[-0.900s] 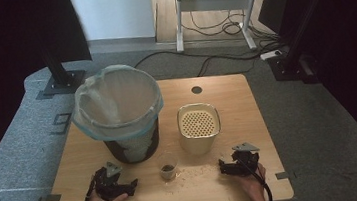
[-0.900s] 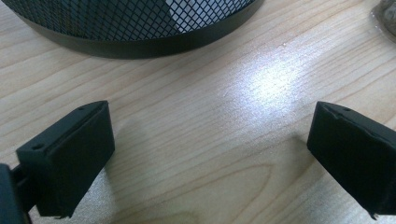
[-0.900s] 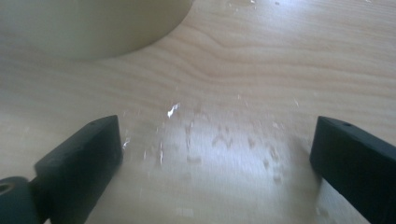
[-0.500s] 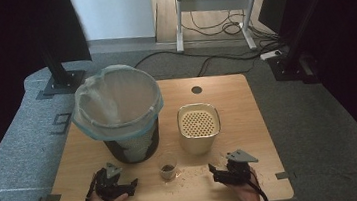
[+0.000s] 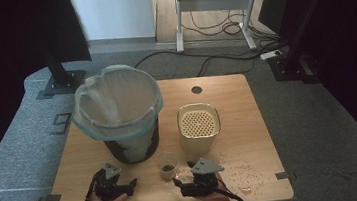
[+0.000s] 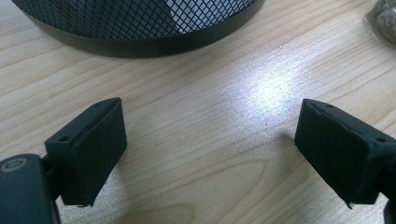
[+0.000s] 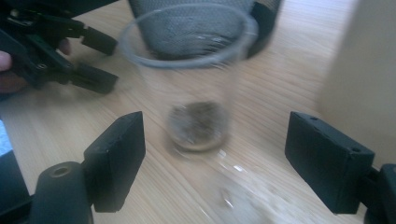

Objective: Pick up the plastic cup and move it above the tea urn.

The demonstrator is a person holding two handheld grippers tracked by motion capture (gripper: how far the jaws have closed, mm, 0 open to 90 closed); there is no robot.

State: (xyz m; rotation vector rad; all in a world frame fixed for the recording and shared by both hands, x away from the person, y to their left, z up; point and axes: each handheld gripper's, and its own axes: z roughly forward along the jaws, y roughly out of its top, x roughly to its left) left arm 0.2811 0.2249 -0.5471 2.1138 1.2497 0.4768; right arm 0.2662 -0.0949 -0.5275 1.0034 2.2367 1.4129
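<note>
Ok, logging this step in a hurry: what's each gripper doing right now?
Left gripper: open, nothing between the fingers, over bare table.
Right gripper: open, facing the clear cup, not gripping it.

A small clear plastic cup (image 5: 167, 165) stands upright near the wooden table's front edge, a dark brownish clump sitting at its bottom. It's just in front of the black mesh bin, beside the cream container.
</note>
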